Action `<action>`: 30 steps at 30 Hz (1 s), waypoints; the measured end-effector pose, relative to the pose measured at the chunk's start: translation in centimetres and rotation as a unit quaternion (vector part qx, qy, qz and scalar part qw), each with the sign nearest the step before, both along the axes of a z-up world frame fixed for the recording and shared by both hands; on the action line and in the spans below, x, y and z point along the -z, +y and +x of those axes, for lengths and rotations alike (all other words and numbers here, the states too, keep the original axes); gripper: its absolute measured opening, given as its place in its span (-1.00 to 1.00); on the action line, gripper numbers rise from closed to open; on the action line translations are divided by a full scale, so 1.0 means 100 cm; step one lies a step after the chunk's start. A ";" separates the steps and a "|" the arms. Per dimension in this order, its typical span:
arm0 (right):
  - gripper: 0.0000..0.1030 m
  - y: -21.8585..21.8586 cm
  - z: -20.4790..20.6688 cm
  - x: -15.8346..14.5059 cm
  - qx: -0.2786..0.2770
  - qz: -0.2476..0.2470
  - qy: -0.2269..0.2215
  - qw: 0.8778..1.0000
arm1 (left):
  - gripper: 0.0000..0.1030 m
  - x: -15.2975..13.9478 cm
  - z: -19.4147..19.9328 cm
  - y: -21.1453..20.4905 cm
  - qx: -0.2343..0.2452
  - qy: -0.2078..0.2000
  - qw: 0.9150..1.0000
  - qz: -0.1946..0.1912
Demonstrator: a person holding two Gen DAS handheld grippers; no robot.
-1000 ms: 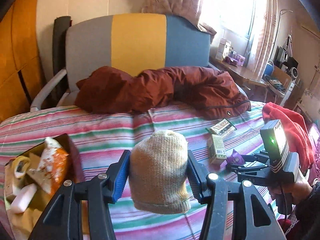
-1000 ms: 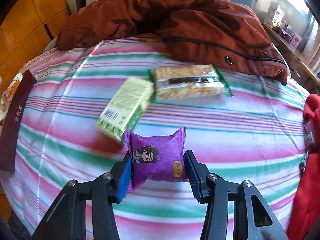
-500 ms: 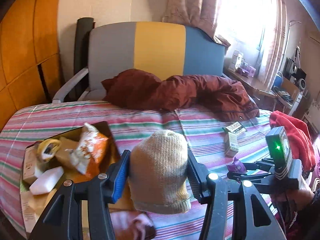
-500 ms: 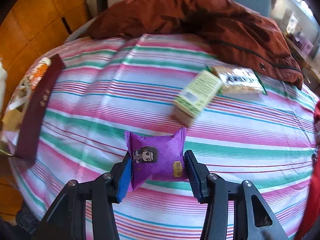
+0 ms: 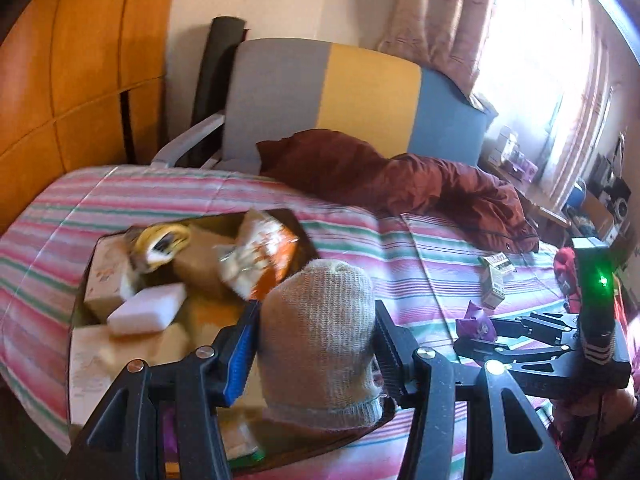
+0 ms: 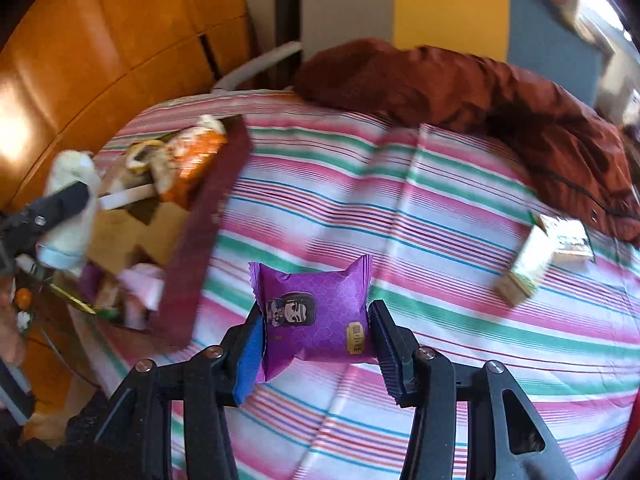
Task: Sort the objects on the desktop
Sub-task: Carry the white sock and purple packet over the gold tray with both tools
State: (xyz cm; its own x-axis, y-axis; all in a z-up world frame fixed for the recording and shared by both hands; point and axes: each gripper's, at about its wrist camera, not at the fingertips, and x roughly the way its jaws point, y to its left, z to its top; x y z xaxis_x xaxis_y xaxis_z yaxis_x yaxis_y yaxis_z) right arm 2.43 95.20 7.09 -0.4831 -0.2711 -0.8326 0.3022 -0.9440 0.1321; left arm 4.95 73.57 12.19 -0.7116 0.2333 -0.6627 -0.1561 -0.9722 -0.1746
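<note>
A soft, tan knitted hat (image 5: 320, 344) is squeezed between the two fingers of the left hand-held gripper (image 5: 316, 356), so this gripper is clamped on the hat. The hat is held up in the air over a dark box (image 5: 308, 248) that sits on the striped bed cover (image 5: 360, 248). The box is filled with things: an orange snack bag (image 5: 260, 256), a white block (image 5: 148, 314), a roll of yellow tape (image 5: 160, 240) and some brown packs. A purple snack pack (image 6: 314, 316) is pinched between the fingers of the right hand-held gripper (image 6: 316, 336), so that gripper is clamped on the pack. The pack is held above the striped cover, a little to the right of the box's dark red side. In the left camera's view the right gripper is seen low on the right with the purple pack at its tip and a green light (image 5: 602, 280) on its top. Farther out on the cover, a small green carton (image 6: 528, 268) and a flat bar in a clear wrapper (image 6: 568, 236) are lying side by side and touching. A dark red jacket (image 5: 400, 176) is spread at the far edge of the bed, and a chair (image 5: 360, 100) with grey, yellow and blue panels is seen behind it.
</note>
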 end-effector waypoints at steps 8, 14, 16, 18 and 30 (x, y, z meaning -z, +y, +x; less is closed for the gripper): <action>-0.02 -0.059 0.018 -0.020 -0.053 -0.041 0.020 0.998 | 0.05 0.013 0.036 -0.081 -0.067 0.005 0.998 0.012; -0.02 -0.100 0.026 -0.032 -0.084 -0.065 0.033 0.994 | 0.05 0.022 0.060 -0.120 -0.098 -0.002 0.995 0.021; -0.02 -0.112 0.025 -0.037 -0.094 -0.074 0.037 0.992 | 0.05 0.025 0.064 -0.123 -0.095 -0.003 0.995 0.030; -0.02 -0.121 0.023 -0.039 -0.100 -0.079 0.036 0.991 | 0.05 0.028 0.062 -0.120 -0.086 -0.006 0.996 0.032; -0.01 -0.148 -0.004 -0.037 -0.086 -0.085 0.019 0.993 | 0.05 0.007 0.001 -0.103 -0.058 0.004 0.997 0.057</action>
